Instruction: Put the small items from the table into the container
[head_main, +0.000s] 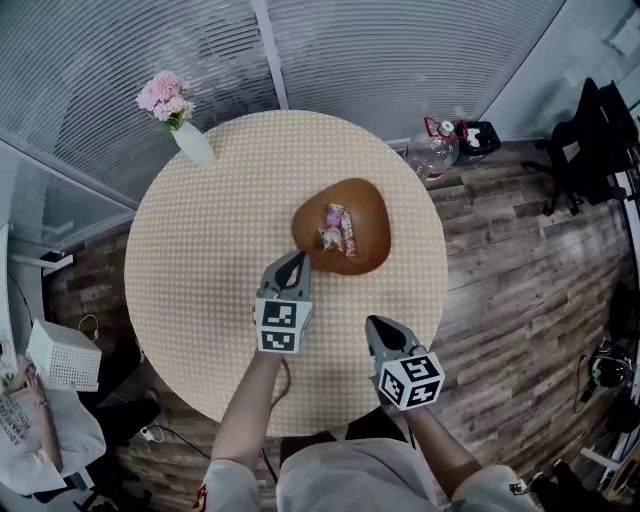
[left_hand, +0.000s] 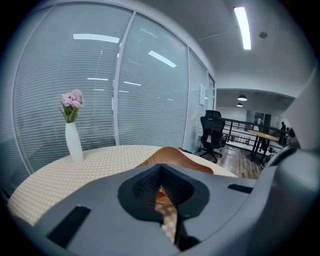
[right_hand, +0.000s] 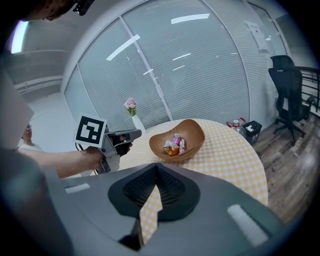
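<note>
A brown wooden bowl (head_main: 372, 198) stands on the round checked table (head_main: 210, 260), right of its middle. It holds several small wrapped snacks (head_main: 338, 229). My left gripper (head_main: 296, 259) hangs just off the bowl's near-left rim, shut, with nothing between its jaws. In the left gripper view the bowl (left_hand: 170, 156) rises right behind the closed jaws (left_hand: 160, 173). My right gripper (head_main: 374, 325) is shut and holds nothing, over the table's near edge. The right gripper view shows the bowl (right_hand: 194, 131), the snacks (right_hand: 175, 144) and the left gripper (right_hand: 136, 133) ahead of its own jaws (right_hand: 156, 173).
A white vase with pink flowers (head_main: 188, 138) stands at the table's far left edge. On the wood floor are a water bottle (head_main: 436, 150) and a black office chair (head_main: 590, 140) at the right. A white box (head_main: 62, 355) and a seated person (head_main: 30, 430) are at the left.
</note>
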